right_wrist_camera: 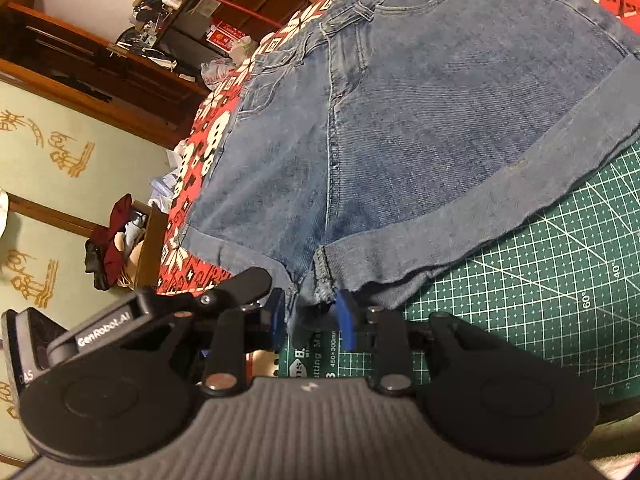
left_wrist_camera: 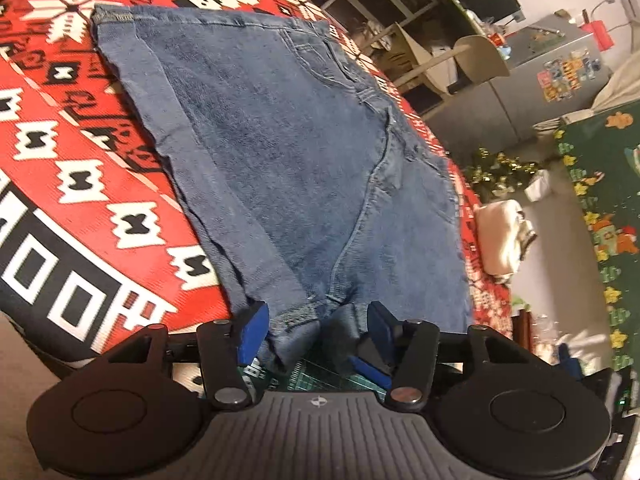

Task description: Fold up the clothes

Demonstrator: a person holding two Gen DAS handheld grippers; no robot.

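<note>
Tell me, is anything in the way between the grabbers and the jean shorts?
No. Nothing visible is between them: the left gripper and right gripper each already have the denim shorts hem between their blue fingers.

Each wrist camera looked forward along its fingers, very close over the denim shorts [left_wrist_camera: 288, 152]. Both views shared the shorts' hem and the red patterned cloth [left_wrist_camera: 80, 168].

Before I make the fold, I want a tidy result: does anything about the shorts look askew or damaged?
No damage shows. The blue denim shorts lie mostly flat on the red patterned blanket, one rolled cuff overhanging the green cutting mat. Oddest is the bunched crotch hem, with both the left gripper and right gripper at it.
</note>
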